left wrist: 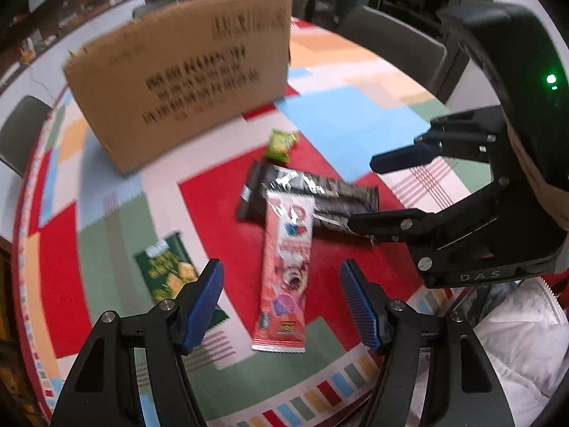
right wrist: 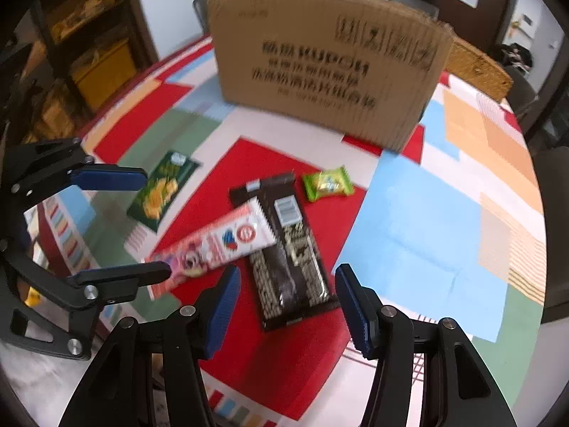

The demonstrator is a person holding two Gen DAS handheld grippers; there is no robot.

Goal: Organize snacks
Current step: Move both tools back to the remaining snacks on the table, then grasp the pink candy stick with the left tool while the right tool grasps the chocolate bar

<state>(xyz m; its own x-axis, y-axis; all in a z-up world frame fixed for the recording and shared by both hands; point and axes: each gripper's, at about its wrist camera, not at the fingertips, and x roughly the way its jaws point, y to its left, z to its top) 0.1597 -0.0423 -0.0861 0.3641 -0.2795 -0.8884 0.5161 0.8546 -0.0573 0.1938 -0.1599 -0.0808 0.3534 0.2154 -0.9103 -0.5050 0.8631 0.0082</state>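
A long pink snack packet (left wrist: 286, 274) (right wrist: 217, 245) lies on the table, overlapping a black packet (left wrist: 320, 195) (right wrist: 288, 259). A small green candy packet (left wrist: 281, 145) (right wrist: 328, 183) lies beyond them. A dark green cracker packet (left wrist: 170, 270) (right wrist: 161, 188) lies to the left. My left gripper (left wrist: 282, 306) (right wrist: 149, 224) is open, above the pink packet's near end. My right gripper (right wrist: 286, 306) (left wrist: 362, 195) is open, above the black packet's near end. Neither holds anything.
A large cardboard box (left wrist: 185, 74) (right wrist: 327, 71) stands at the back of the round table with a colourful patchwork cloth (left wrist: 348, 135) (right wrist: 426, 220). Grey chairs (left wrist: 391, 46) stand around it. White padded fabric (left wrist: 515, 338) lies at the near right edge.
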